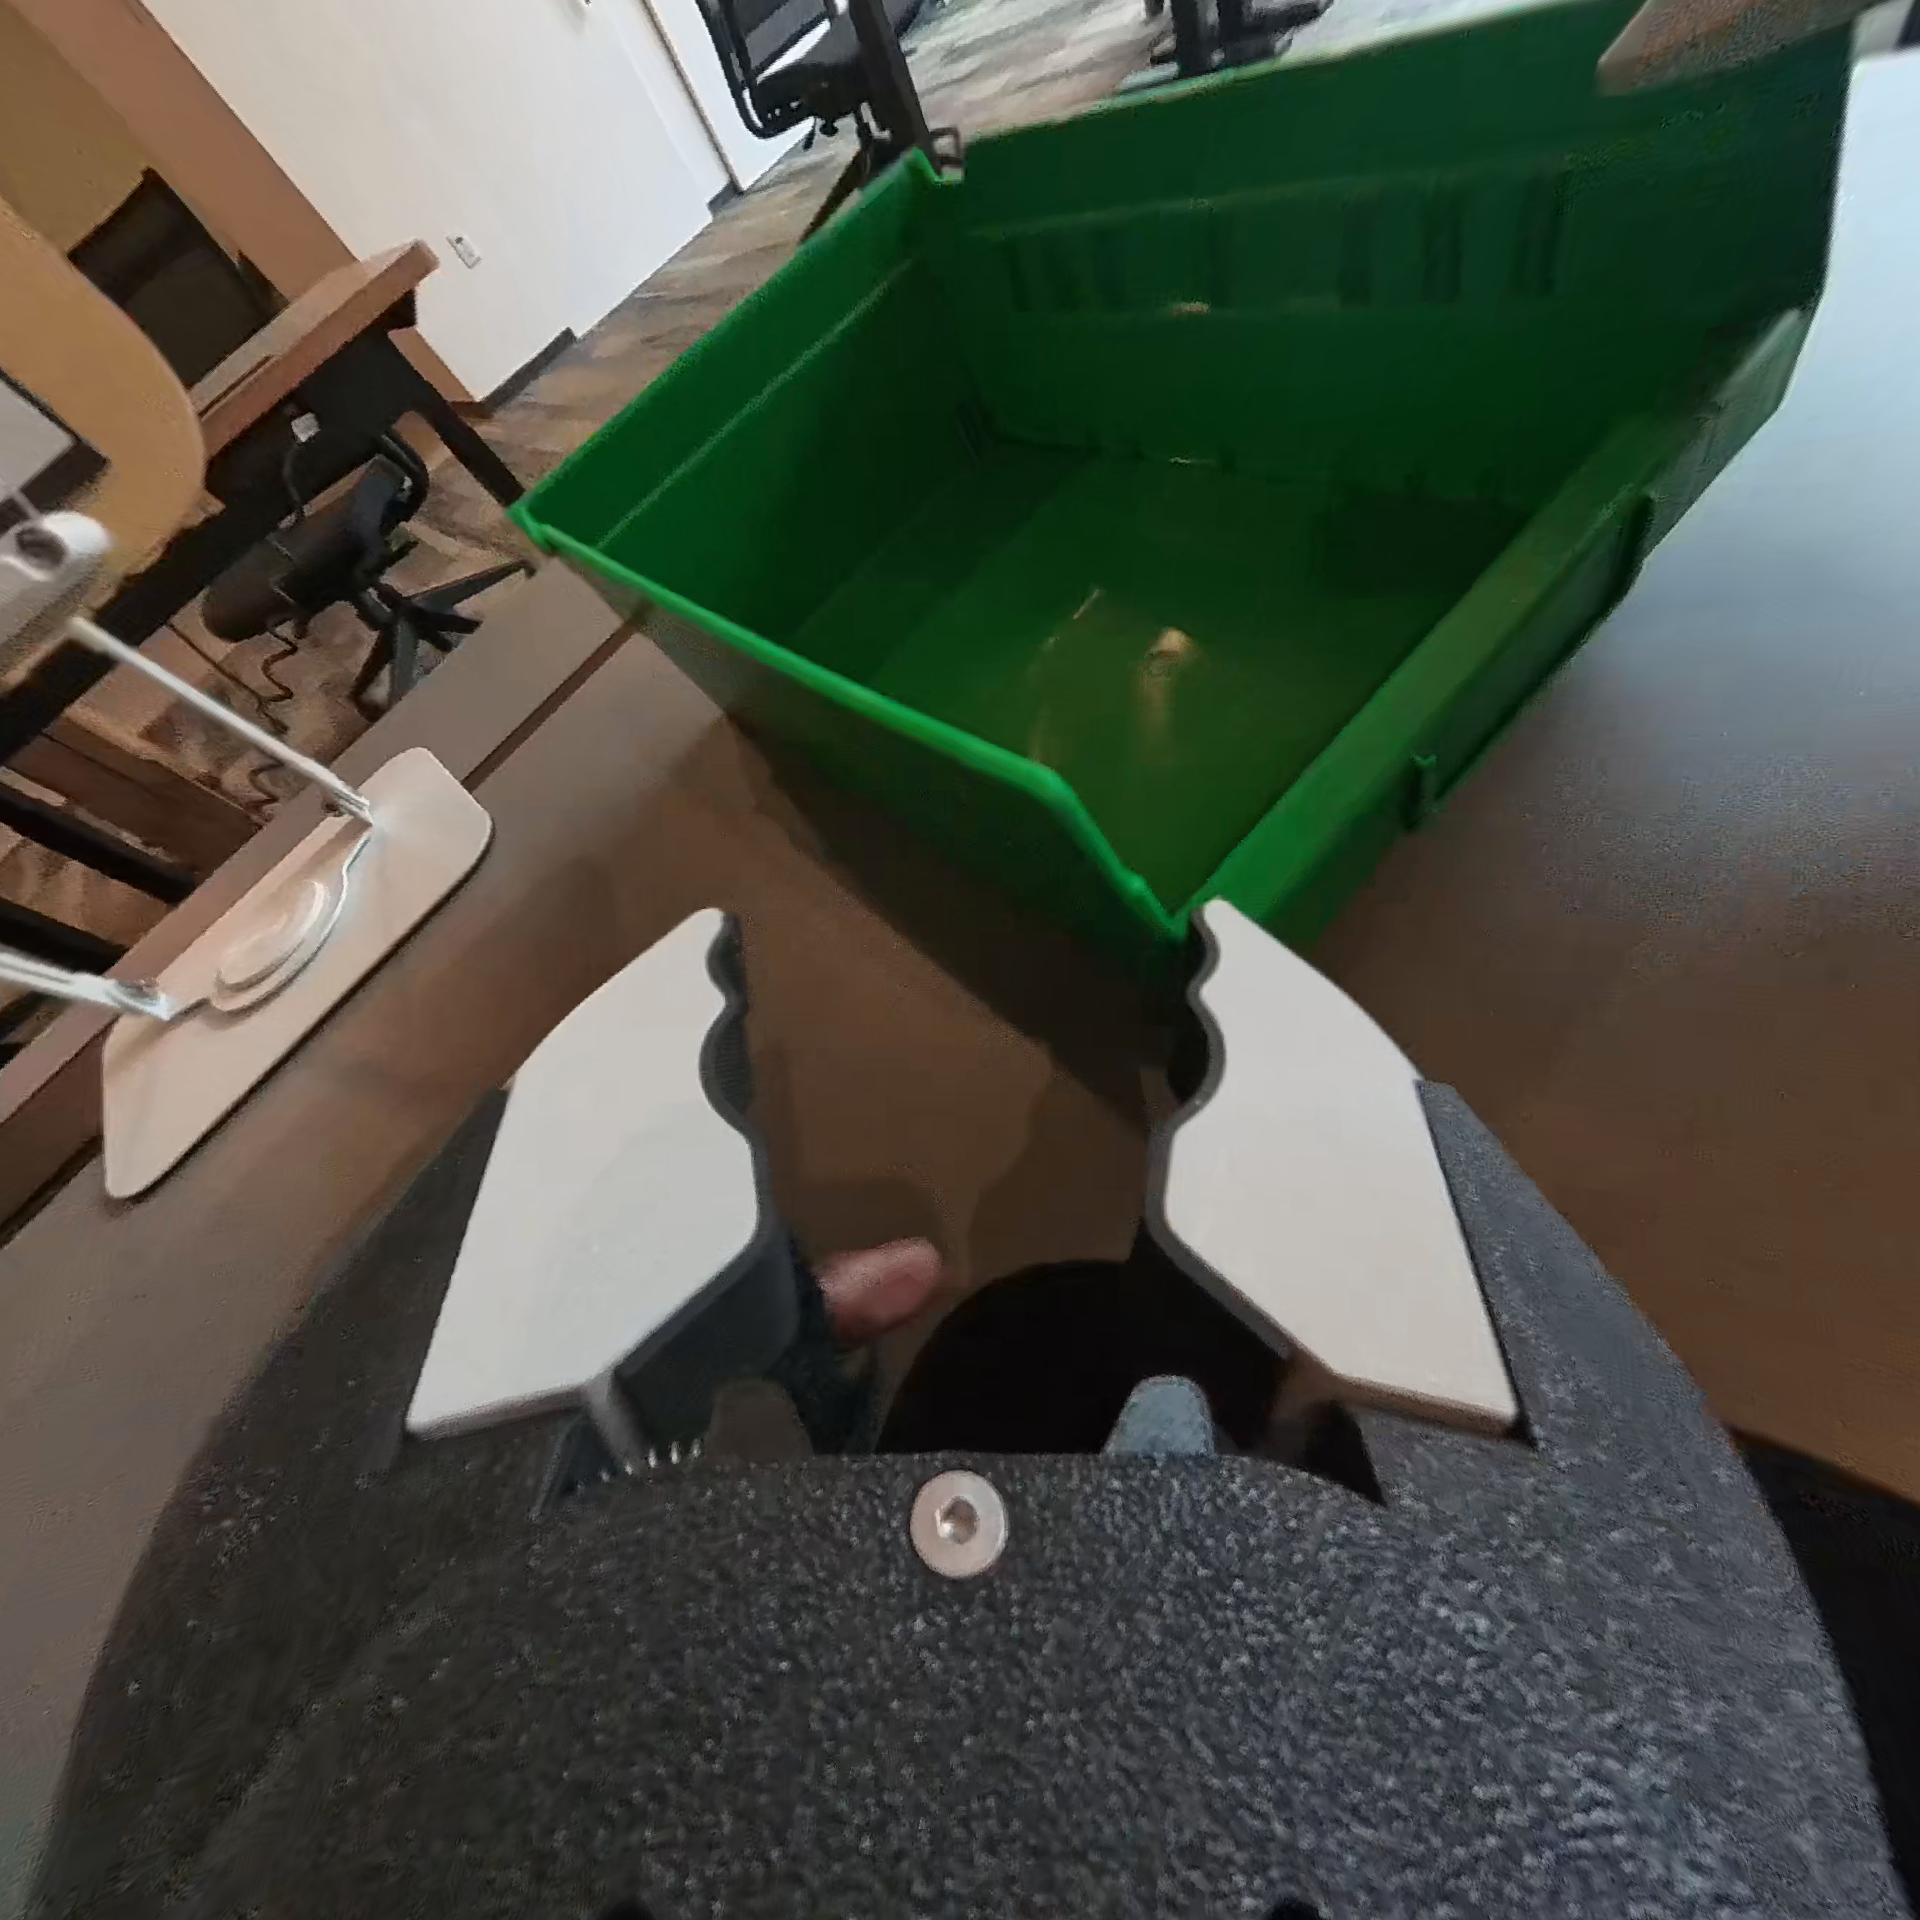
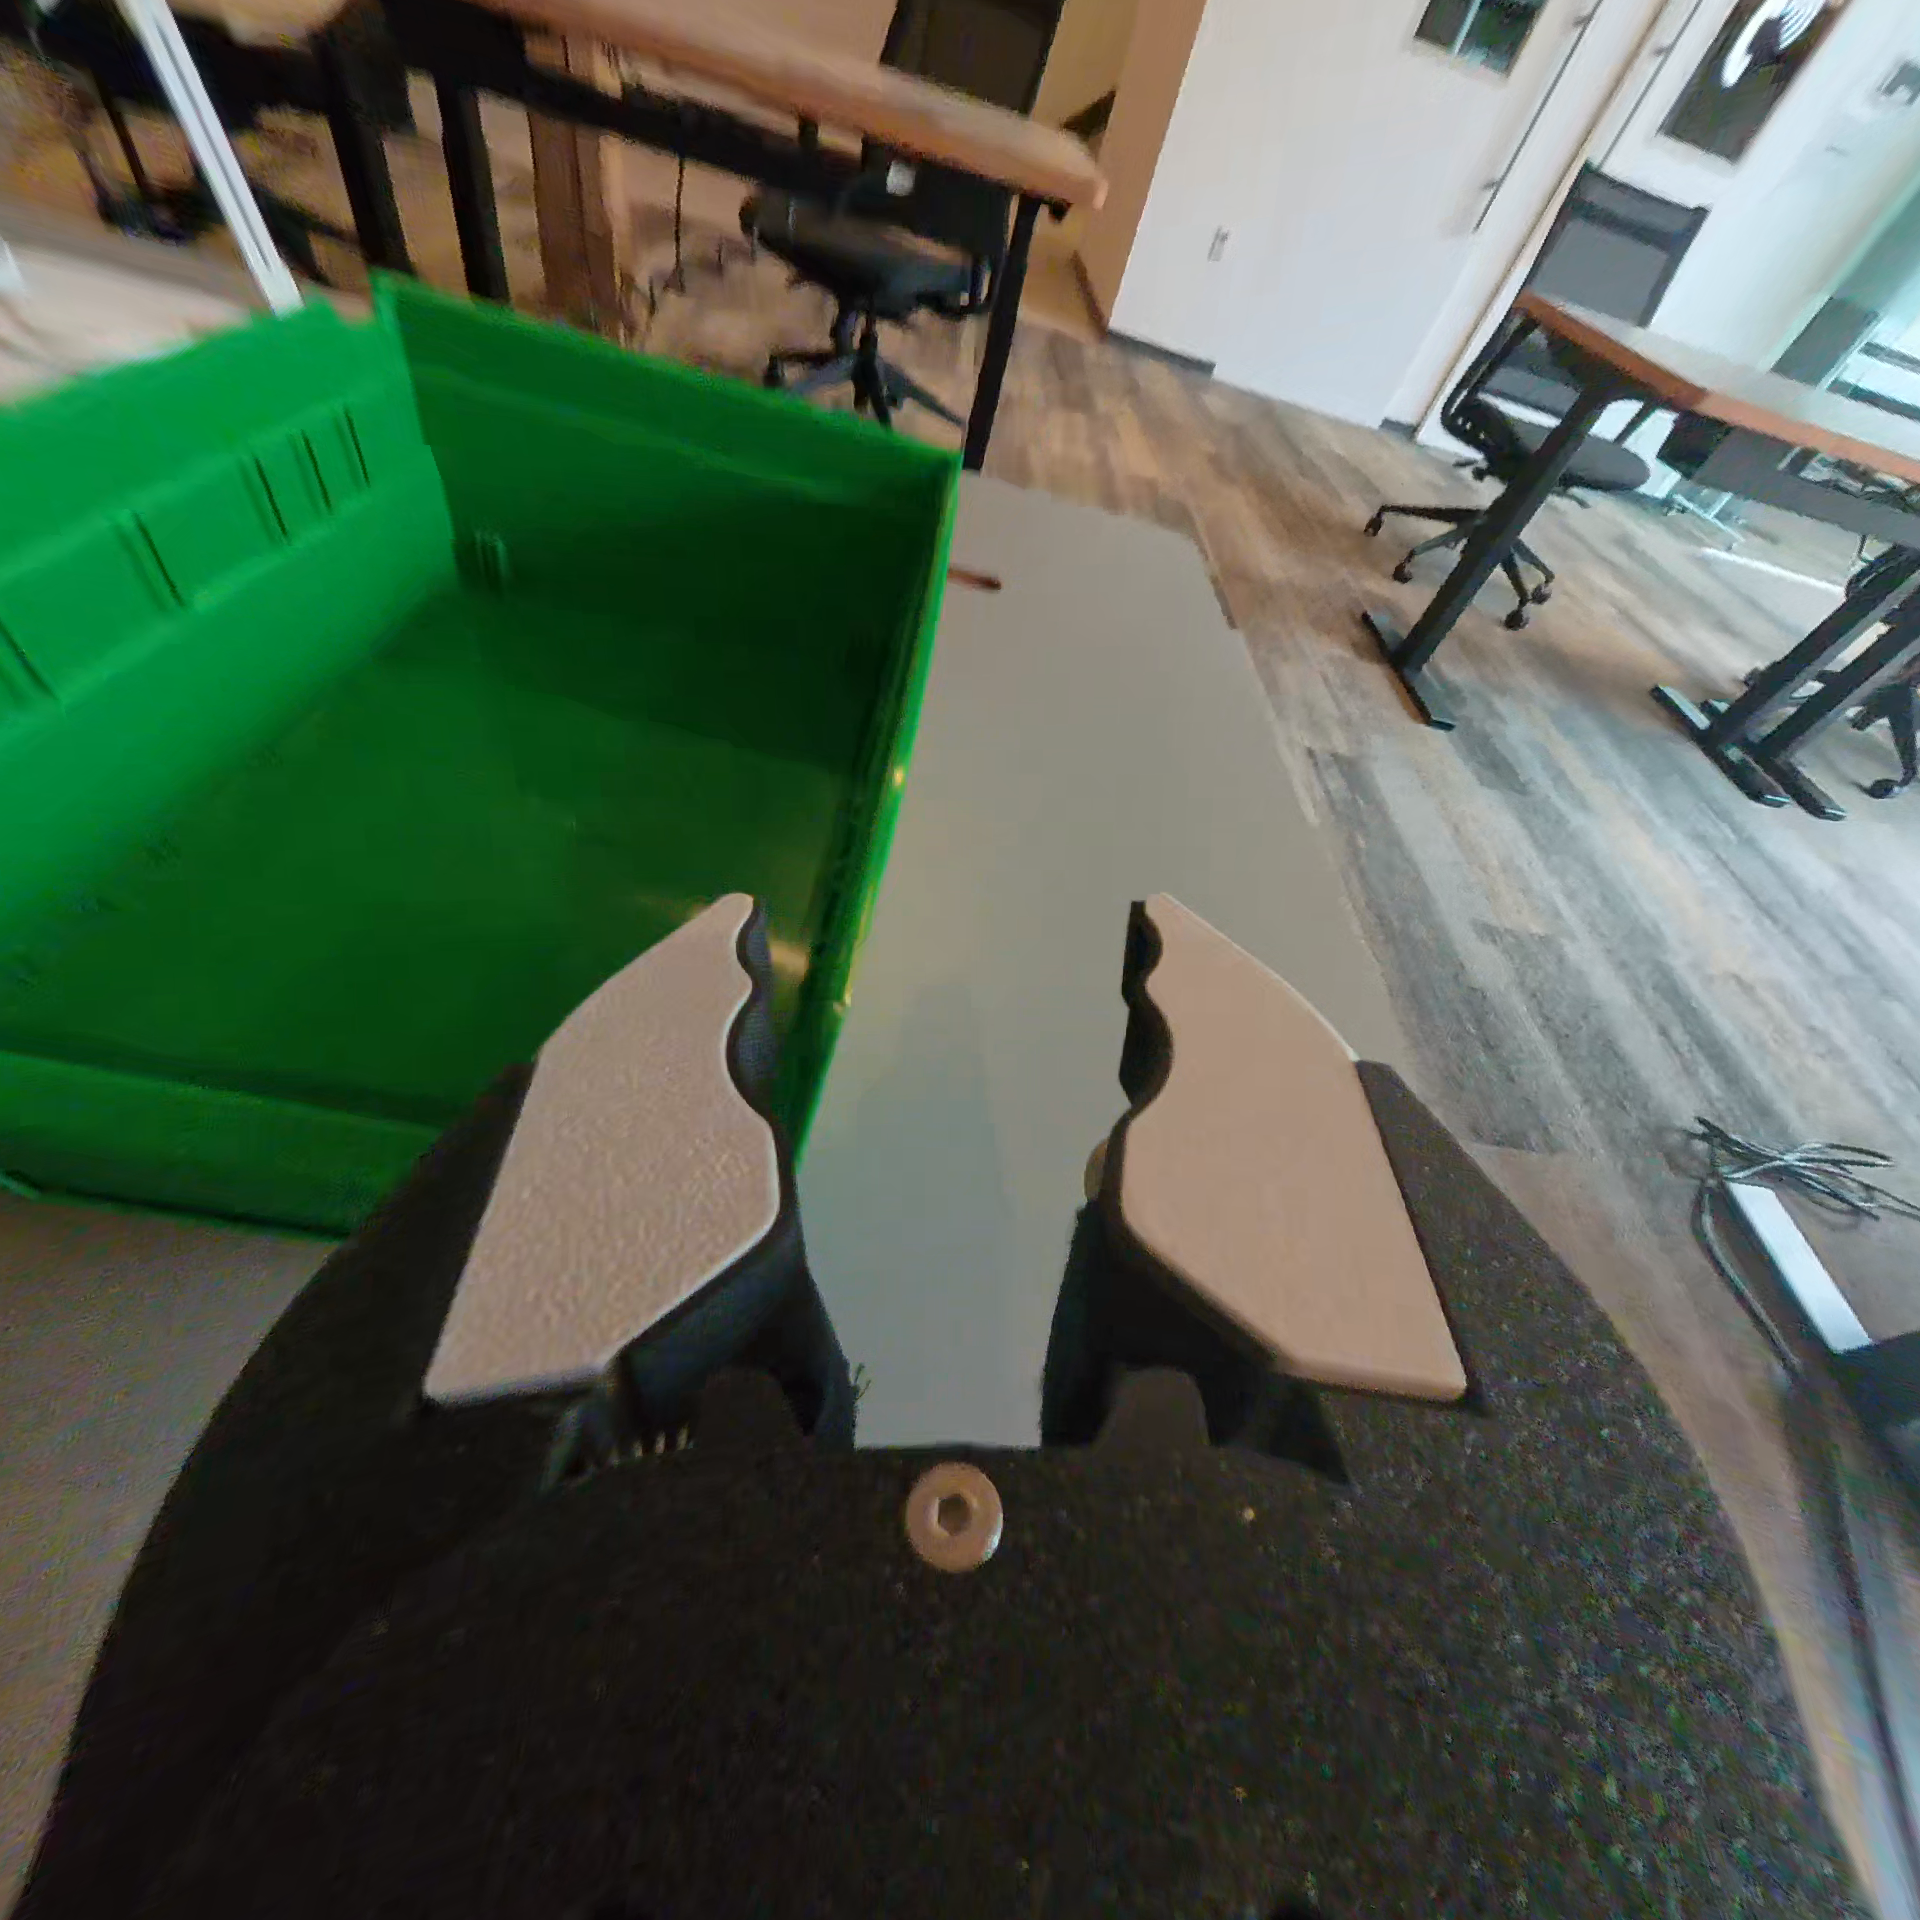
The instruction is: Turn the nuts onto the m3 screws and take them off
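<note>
A green plastic bin (image 1: 1195, 582) stands on the brown table; I see nothing in the part of its floor that shows. My left gripper (image 1: 961, 935) is open, with nothing between its fingers, just in front of the bin's near corner. The bin also shows in the right wrist view (image 2: 436, 727), at the left. My right gripper (image 2: 940, 914) is open with nothing between its fingers, over the bin's right wall and the table beside it. No screw or nut shows in either view.
A flat silver stand base (image 1: 301, 966) with thin metal rods lies on the table at the left. The table's edge (image 2: 1299, 748) runs close to the bin's right side, with the floor below. Desks and office chairs (image 2: 883, 281) stand beyond.
</note>
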{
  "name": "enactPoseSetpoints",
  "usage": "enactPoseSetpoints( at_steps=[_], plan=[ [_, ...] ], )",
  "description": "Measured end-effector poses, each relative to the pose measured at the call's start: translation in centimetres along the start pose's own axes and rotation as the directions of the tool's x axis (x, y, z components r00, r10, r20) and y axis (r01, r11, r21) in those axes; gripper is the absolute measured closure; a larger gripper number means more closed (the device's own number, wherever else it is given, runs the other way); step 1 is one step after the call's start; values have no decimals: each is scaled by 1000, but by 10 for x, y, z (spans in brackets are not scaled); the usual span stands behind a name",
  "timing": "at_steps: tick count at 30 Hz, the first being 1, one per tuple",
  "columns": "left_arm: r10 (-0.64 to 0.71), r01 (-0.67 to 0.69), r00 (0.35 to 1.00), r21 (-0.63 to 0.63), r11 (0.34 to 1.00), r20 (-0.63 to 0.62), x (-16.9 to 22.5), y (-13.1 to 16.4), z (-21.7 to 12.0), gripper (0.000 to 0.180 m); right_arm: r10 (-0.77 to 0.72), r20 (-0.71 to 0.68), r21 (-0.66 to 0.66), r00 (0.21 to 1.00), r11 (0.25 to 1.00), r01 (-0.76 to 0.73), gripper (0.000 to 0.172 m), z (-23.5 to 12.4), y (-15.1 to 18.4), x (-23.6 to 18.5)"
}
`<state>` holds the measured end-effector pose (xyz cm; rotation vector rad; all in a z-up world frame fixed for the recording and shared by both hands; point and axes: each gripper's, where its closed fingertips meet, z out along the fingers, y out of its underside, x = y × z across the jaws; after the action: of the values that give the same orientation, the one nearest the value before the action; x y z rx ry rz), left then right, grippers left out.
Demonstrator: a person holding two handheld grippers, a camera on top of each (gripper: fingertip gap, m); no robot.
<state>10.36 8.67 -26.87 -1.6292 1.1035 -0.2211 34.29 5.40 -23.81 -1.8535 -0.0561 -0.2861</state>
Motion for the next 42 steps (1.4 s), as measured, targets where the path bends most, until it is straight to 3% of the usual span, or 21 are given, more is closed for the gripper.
enactPoseSetpoints(
  at_steps=[4, 9, 12, 16, 23, 29, 33, 39, 42],
  plan=[
    [-133, 140, 986, 71, 988, -101, -18, -6, -31, 88, 114, 48, 124, 992, 985, -119, 101, -23, -43, -16],
    [-281, 328, 939, 268, 906, -200, -81, -49, -94, 88, 180, 224, 274, 958, 932, -239, 98, -46, -117, -65],
    [-271, 328, 943, 397, 857, -195, -133, -74, -139, 98, 180, 362, 374, 915, 871, -319, 115, -58, -171, -104],
    [-256, 278, 960, 510, 814, -115, -206, -94, -192, 117, 135, 487, 434, 863, 820, -373, 124, -63, -237, -157],
    [-273, 205, 961, 573, 793, 33, -299, -100, -243, 119, -2, 469, 554, 883, 779, -293, 139, -51, -322, -233],
    [-349, 229, 932, 588, 776, 98, -357, -81, -264, 126, -12, 435, 519, 900, 821, -240, 135, -21, -347, -268],
    [-390, 255, 908, 536, 805, 154, -389, -51, -264, 128, 17, 402, 494, 915, 838, -232, 132, -2, -351, -273],
    [-443, 314, 861, 425, 849, 250, -427, 0, -254, 130, 67, 331, 448, 941, 867, -219, 129, 32, -332, -266],
    [-443, 340, 857, 356, 870, 265, -436, 25, -246, 129, 56, 317, 381, 947, 907, -181, 119, 51, -316, -266]
  ],
)
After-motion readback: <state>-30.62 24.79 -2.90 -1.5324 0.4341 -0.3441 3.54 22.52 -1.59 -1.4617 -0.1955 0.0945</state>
